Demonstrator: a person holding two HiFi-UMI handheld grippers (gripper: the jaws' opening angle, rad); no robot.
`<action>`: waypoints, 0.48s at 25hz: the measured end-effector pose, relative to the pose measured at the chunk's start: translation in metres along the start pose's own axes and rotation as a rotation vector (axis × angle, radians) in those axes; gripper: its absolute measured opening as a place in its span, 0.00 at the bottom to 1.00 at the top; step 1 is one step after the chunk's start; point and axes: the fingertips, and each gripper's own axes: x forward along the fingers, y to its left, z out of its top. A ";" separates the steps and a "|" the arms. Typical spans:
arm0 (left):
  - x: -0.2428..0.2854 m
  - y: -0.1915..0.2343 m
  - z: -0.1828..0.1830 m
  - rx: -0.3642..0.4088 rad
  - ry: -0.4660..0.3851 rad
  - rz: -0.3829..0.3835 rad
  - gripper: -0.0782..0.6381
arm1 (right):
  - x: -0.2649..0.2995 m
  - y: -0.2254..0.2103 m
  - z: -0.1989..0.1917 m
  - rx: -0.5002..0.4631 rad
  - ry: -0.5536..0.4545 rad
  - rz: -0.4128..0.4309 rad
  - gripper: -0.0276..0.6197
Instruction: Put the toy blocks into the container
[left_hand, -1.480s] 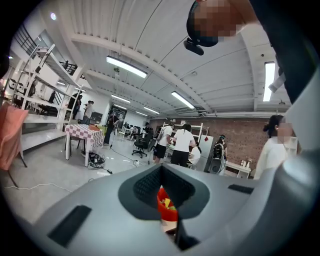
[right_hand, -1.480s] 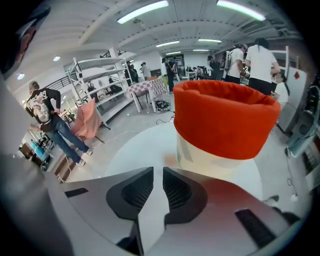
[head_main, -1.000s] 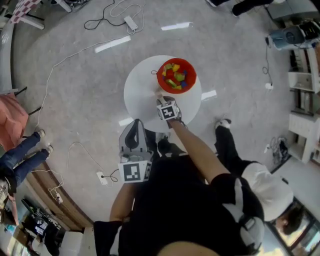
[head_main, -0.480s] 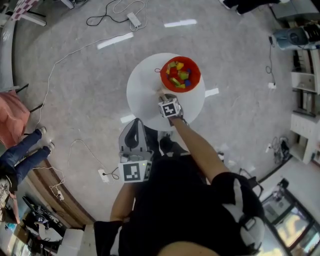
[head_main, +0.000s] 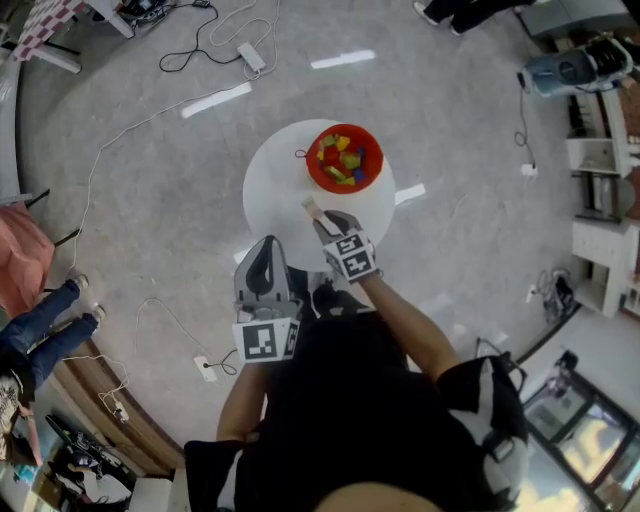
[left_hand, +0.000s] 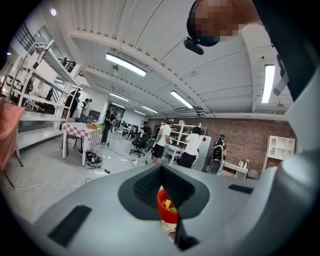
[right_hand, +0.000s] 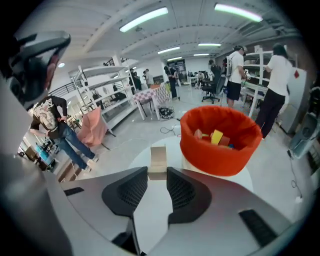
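Right gripper (right_hand: 158, 173): closed on the pale wooden block (right_hand: 158, 159), the two tips pinching its lower sides. The block stands upright and sticks out beyond the tips, toward the far side.
Left gripper (left_hand: 161, 171): jaws together with nothing between them. It is held roughly level, close to the person and short of the table (head_main: 262, 196).
Block's place: in the air over the near part of the white round table, clear of the top, carried by the right gripper.
Block and container: the red container (right_hand: 220, 142) sits on the far right part of the table. In the right gripper view it lies to the right of the block and beyond it, near but apart.
Container contents: coloured blocks (right_hand: 216, 136) already lie inside, yellow, red, green and blue among them, with room left above.
Handling, judged: a small, light, stiff piece of wood with flat faces. It will not crush, but the smooth sides could slip in a shallow pinch.
Where to hold, judged: the two flat opposite sides, as now. The grip sits low on the block, so a quick swing might tip it.
Container, judged: the wall looks soft and could dent or shift if a jaw knocks it, so the block is best let go from above the rim.
Step in hand, judged: carry the block far and right over the rim, then open.
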 end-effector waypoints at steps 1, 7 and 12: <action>0.000 -0.001 0.001 0.003 -0.003 -0.004 0.10 | -0.011 -0.001 0.012 -0.001 -0.035 -0.006 0.22; -0.001 -0.009 0.003 0.026 -0.005 -0.023 0.10 | -0.052 -0.042 0.076 -0.011 -0.191 -0.115 0.22; -0.004 -0.014 0.011 0.008 -0.024 -0.017 0.10 | -0.038 -0.092 0.076 0.042 -0.119 -0.212 0.22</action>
